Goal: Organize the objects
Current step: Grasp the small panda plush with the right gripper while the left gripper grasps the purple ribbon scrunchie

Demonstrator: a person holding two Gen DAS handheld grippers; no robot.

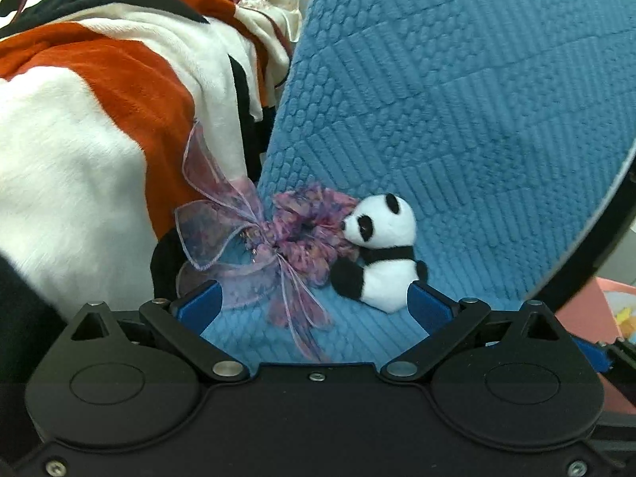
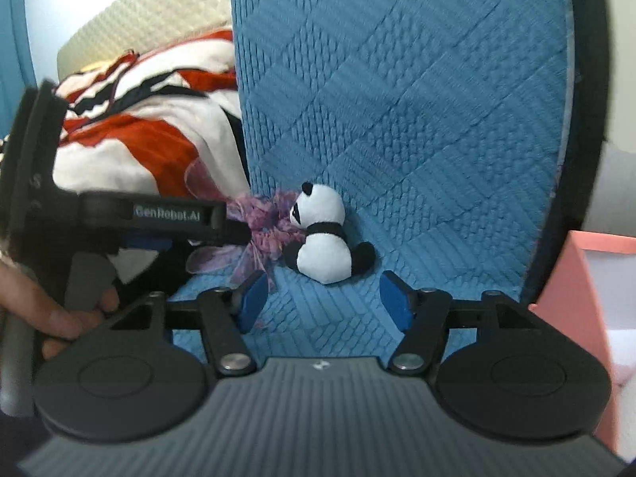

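A blue quilted cushion [image 1: 457, 99] carries the things. A small panda toy [image 1: 381, 250] sits on it. Touching the panda's face is a purple scrunchie [image 1: 310, 234] with a see-through ribbon bow [image 1: 222, 234]. A white, orange and black blanket [image 1: 99, 127] lies beside the cushion.

1. The right gripper [image 2: 324, 298] is open wide; its blue pads [image 2: 252, 296] stand apart above the blue quilted cushion [image 2: 417, 119].
2. A small toy panda [image 2: 324, 238] sits on the cushion, facing left (its nose touches the purple scrunchie [image 2: 266, 226]).
3. The left gripper [image 2: 234, 228] comes from the left, its tip at the scrunchie.
4. A pink box [image 2: 576, 298] stands at the right edge.
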